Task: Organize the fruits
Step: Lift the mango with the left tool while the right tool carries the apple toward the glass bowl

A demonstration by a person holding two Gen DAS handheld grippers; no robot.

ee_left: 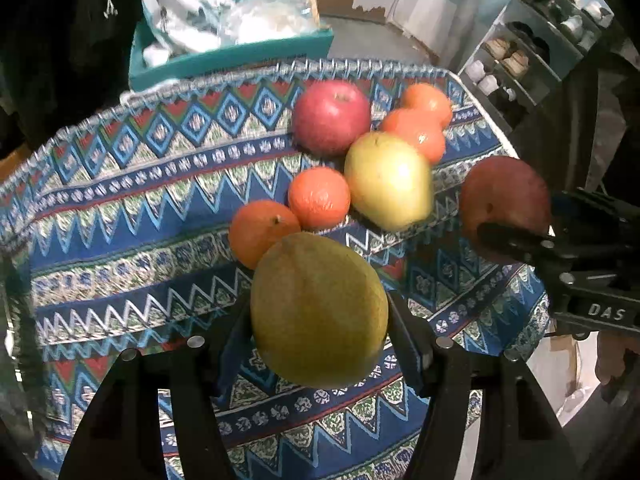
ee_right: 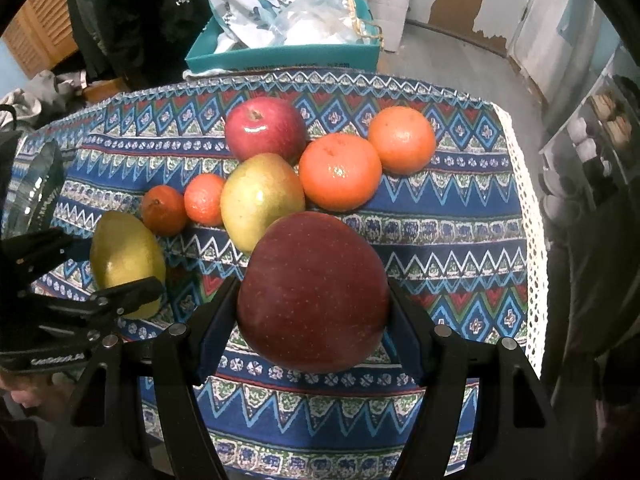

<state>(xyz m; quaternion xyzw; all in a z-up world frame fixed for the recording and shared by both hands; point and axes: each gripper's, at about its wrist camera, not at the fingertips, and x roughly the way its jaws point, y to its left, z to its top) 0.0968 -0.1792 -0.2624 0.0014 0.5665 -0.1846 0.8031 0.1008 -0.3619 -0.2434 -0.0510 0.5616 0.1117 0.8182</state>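
My left gripper is shut on a green-brown pear, held above the patterned tablecloth. My right gripper is shut on a dark red apple, also off the cloth. In the left wrist view that apple and the right gripper show at the right edge. In the right wrist view the held pear shows at the left. On the cloth lie a red apple, a yellow-green pear, two large oranges and two small tangerines.
A teal tray with plastic bags stands behind the table. A glass bowl's rim shows at the left edge of the right wrist view. A shoe rack stands to the right. The cloth's white lace edge marks the table's right side.
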